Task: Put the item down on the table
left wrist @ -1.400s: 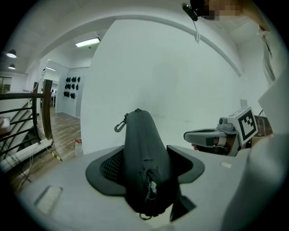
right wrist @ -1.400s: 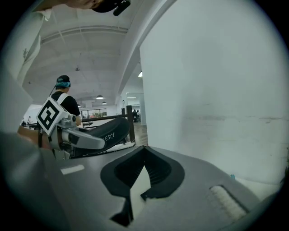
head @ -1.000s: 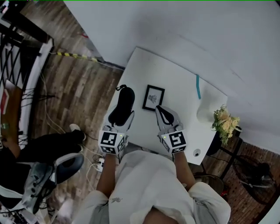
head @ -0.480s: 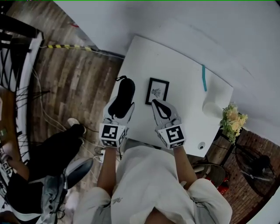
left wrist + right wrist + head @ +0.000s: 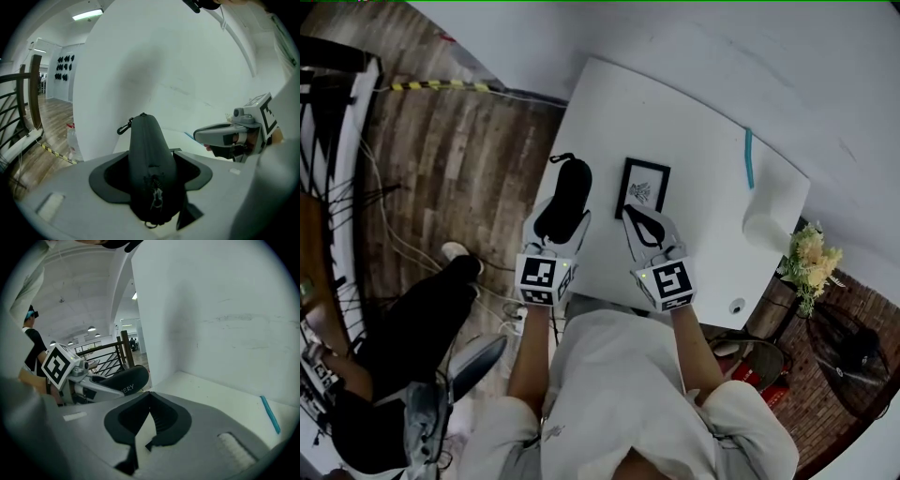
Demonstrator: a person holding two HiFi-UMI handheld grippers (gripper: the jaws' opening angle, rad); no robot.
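Note:
My left gripper is shut on a black zipped case, which is held over the left edge of the white table. In the left gripper view the case fills the gap between the jaws, its clip end pointing away. My right gripper is shut with nothing in it, its tip near the front corner of a small black picture frame. Seen from the right gripper view, the jaws' tips meet, and the left gripper with the case is off to the left.
A teal pen lies at the table's far right, with a white roll near the right edge. Flowers stand beyond that edge. A person in black sits on the wooden floor to the left, among cables.
The head view has shifted. The left gripper still holds the case by the table's left edge. The right gripper's tip has swung slightly left, toward the frame's near corner.

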